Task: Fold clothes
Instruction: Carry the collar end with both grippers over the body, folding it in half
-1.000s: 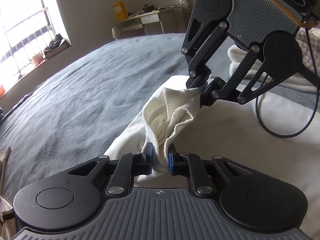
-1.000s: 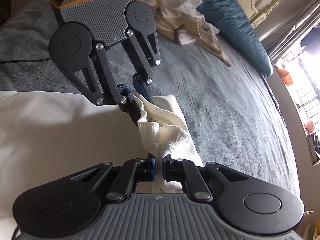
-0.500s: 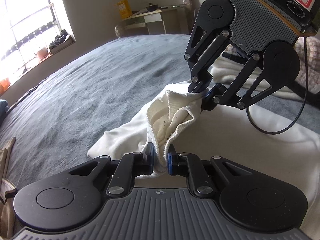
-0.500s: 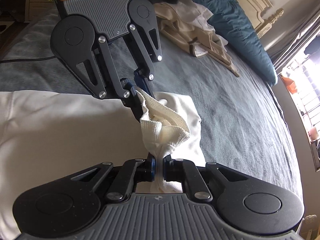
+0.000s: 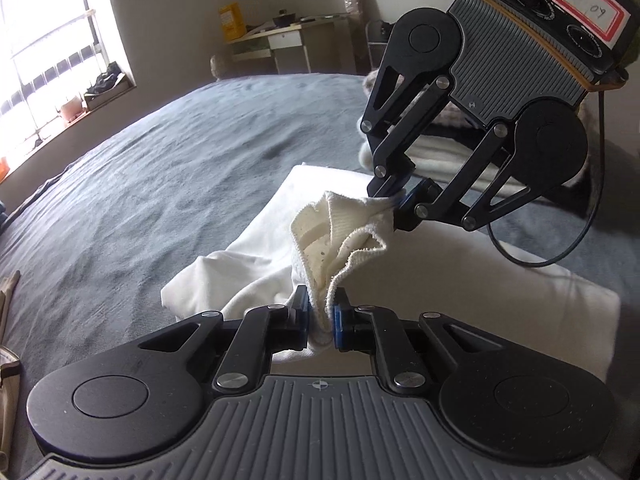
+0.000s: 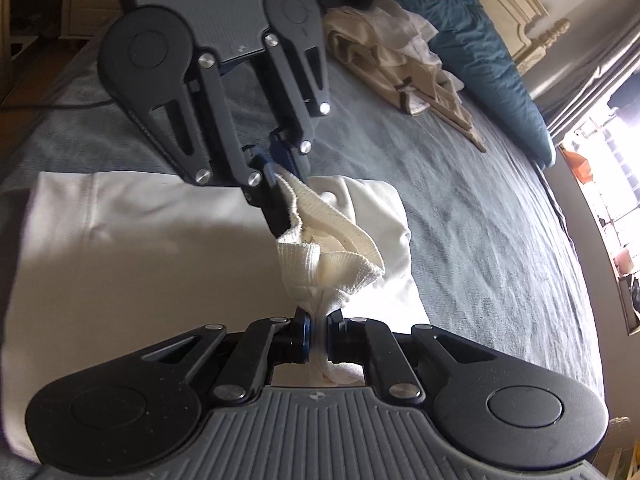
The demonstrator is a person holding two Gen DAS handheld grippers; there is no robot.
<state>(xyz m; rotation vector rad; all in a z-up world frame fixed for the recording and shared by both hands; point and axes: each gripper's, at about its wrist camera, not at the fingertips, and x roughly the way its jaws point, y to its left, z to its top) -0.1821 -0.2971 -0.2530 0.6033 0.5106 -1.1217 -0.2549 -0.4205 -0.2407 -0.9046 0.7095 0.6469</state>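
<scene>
Apparently both the left tongs (image 5: pixel 321 317) and right tongs (image 6: pixel 316 334) pinch the white garment's (image 5: pixel 256 236) ribbed cuff, strung between them.

Cream-white knitted cotton garment (image 5: pixel 460 280) with ribbed cuff (image 6: pixel 332 248), spread mostly flat across grey bedspread (image 5: pixel 160 184). Cuff end lifted off the bed, bunched and crumpled, pinched at two points; sleeve folded over the body.
</scene>
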